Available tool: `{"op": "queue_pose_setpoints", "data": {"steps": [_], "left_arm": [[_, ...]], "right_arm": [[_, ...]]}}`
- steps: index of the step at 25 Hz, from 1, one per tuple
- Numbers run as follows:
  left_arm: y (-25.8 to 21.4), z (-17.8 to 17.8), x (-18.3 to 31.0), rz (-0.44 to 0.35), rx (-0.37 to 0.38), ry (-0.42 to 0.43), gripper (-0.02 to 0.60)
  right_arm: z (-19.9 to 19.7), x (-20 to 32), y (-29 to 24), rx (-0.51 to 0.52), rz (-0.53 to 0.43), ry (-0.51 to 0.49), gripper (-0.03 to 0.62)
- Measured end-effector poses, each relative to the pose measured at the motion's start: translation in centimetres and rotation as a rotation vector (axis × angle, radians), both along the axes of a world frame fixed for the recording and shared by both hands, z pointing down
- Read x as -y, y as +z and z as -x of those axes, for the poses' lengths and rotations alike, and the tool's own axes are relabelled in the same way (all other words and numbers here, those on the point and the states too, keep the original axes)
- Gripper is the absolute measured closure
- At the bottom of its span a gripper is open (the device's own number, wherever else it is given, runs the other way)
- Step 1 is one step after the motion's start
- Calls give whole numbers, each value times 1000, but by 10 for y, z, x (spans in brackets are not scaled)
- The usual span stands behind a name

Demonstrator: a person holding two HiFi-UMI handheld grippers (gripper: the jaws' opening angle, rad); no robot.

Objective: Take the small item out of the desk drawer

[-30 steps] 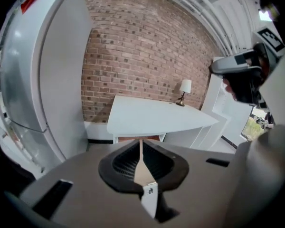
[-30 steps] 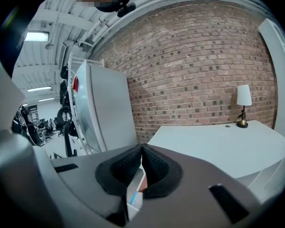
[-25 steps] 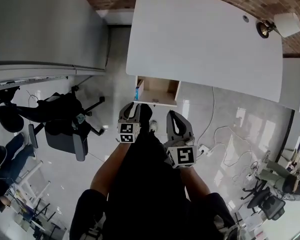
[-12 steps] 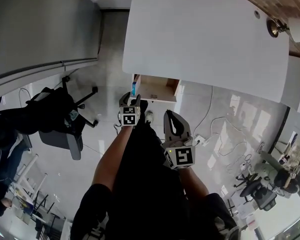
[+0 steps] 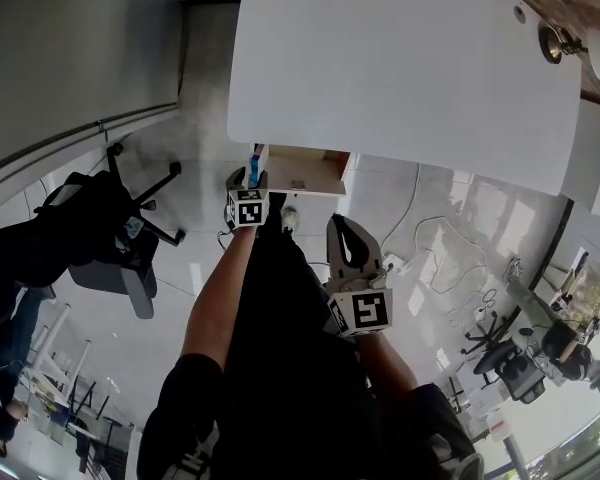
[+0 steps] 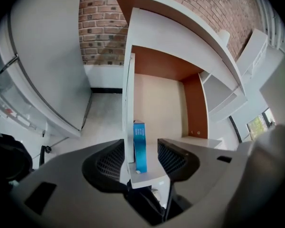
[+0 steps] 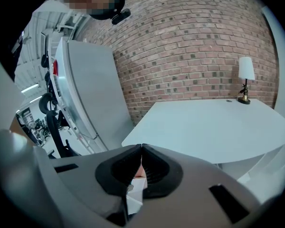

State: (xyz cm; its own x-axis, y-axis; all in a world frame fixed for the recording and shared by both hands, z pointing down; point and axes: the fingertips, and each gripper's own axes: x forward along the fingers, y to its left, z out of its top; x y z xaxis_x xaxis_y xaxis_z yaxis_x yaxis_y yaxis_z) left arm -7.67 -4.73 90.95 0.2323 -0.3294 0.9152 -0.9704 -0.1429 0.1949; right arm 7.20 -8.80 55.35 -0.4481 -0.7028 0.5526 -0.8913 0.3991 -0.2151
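Blue box [image 6: 139, 146], likely light, crushable card, at the drawer's [image 6: 161, 113] nine o'clock, between the left gripper's [image 6: 140, 142] opening jaws: pinch its faces gently.

1. Drawer [image 5: 310, 174] is pulled out; its floor right of the box [image 6: 139, 137] is bare, with room to reach in.
2. Desk top [image 5: 400, 68] overhangs the drawer's back, so entry is from the front.
3. Drawer's left wall [image 6: 128, 103] stands just beside the box; both sit between the left gripper's [image 6: 141, 152] opening jaws.
4. Chair [image 5: 110, 243] is well left, with open floor between it and the drawer.
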Motion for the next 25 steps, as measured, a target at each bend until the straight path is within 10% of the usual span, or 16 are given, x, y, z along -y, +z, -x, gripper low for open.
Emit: {"op": "queue_pose_setpoints", "data": {"steps": [10,25], "left_arm": [[28,-4,-8,105,38,10,426],[-39,-8,-14,-44,-16,43,496]], "right_arm": [[-18,7,7,-14,18,34,568],[-31,-24,-25,-3,-36,79,568]]}}
